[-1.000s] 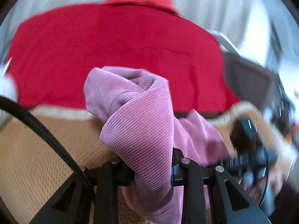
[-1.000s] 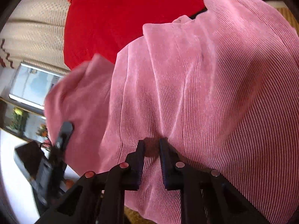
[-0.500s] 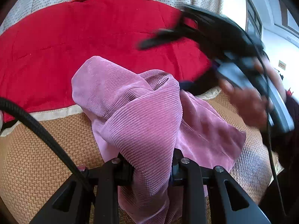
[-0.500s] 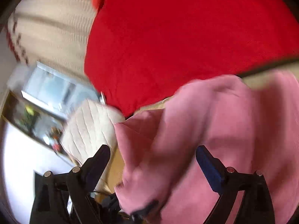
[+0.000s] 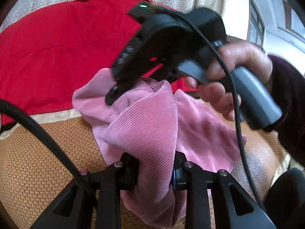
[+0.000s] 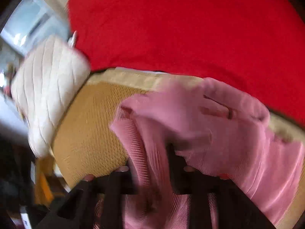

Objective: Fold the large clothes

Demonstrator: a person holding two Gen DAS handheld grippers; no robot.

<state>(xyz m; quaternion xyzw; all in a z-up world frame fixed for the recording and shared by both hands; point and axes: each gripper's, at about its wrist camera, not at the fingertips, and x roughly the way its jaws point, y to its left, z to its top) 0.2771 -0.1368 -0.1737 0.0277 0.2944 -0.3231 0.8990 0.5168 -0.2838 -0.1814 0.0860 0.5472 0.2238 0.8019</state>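
A pink corduroy garment point(image 5: 152, 126) lies bunched on a woven tan mat point(image 5: 38, 162). My left gripper point(image 5: 155, 169) is shut on a thick fold of it near the bottom of the left wrist view. In that view the right gripper point(image 5: 114, 95) comes in from the upper right, held by a hand point(image 5: 228, 80), its tips touching the garment's upper edge. In the blurred right wrist view the right gripper point(image 6: 150, 164) closes around a fold of the pink garment point(image 6: 200, 126).
A red quilt point(image 5: 66, 47) covers the far part of the bed and also shows in the right wrist view point(image 6: 190, 28). A white quilted cushion point(image 6: 47, 87) sits at the mat's left edge. A black cable point(image 5: 42, 131) crosses the left wrist view.
My right gripper let go of the garment, opened wide, swung up and across, and now closes on another fold near the top edge. My left gripper kept its grip.
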